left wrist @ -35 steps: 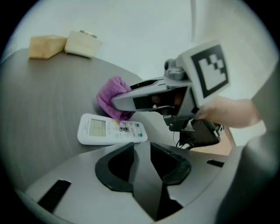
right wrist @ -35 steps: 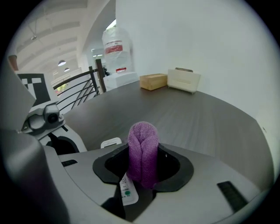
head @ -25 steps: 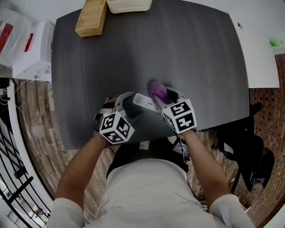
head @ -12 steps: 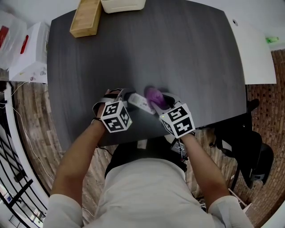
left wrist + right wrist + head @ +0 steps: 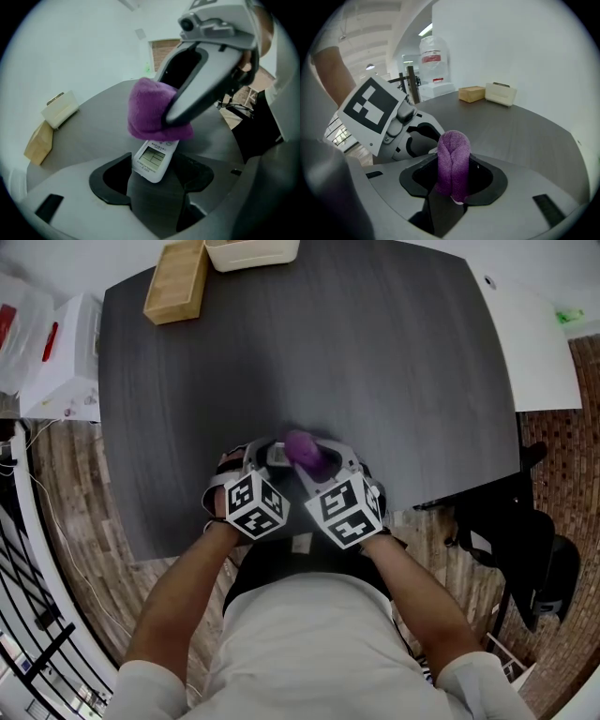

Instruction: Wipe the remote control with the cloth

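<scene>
1. Gripping the remote control [image 5: 152, 161], the left gripper [image 5: 157, 168] has the white body's lower end between its jaws. The jaws stand wide and have just been closing a little onto it. The remote is tilted, with its small display [image 5: 153, 157] facing up toward this gripper.
2. Right gripper [image 5: 453, 187]: jaws closed on the purple cloth [image 5: 453, 161], which stands as a folded roll between them, its rounded top rising above the jaw tips.
3. Cloth on remote: in the left gripper view the cloth presses on the remote's upper part and covers it above the display.
4. Location: both grippers meet over the dark grey table [image 5: 375, 362], close to its near edge and just in front of the person. In the head view the cloth shows between the two grippers, and the remote is almost wholly hidden under it.
5. Marker cubes: the left cube [image 5: 255, 507] and the right cube [image 5: 342, 510] sit side by side, nearly touching.
6. Far edge of the table: a wooden box [image 5: 176, 282] and a white container [image 5: 251, 251], just beside each other and well apart from the grippers.
</scene>
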A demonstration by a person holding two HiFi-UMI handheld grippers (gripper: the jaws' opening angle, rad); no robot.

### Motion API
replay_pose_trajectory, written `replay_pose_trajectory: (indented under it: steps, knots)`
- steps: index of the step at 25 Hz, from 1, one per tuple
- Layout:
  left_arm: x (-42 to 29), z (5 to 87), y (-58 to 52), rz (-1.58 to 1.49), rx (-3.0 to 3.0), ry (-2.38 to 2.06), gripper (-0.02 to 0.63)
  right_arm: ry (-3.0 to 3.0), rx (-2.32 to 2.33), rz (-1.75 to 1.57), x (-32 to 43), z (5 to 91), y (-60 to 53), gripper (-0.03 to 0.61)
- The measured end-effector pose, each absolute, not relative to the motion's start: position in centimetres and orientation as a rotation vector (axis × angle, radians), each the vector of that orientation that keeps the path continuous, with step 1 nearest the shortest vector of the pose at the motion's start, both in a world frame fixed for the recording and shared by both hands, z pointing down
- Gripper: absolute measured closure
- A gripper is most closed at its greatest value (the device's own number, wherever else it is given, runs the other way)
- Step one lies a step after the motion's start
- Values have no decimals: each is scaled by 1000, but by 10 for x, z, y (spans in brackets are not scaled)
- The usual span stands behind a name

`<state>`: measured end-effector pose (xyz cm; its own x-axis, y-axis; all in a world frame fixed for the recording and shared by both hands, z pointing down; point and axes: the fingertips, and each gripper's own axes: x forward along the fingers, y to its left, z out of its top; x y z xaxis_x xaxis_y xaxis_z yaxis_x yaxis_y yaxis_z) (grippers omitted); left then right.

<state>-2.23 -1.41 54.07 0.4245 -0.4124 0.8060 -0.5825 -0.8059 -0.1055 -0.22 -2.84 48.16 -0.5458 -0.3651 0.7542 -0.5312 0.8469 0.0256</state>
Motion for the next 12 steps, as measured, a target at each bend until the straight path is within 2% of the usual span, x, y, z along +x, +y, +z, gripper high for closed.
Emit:
replay_pose_trajectory:
  steps: [4, 12]
  knots:
    - [-24, 542, -14, 1287, 2438, -934, 333, -2187, 607, 212, -16, 502, -20, 408]
    - [-25, 542, -14, 1228, 2430, -930, 336, -2166, 650, 187, 6, 502, -25, 410]
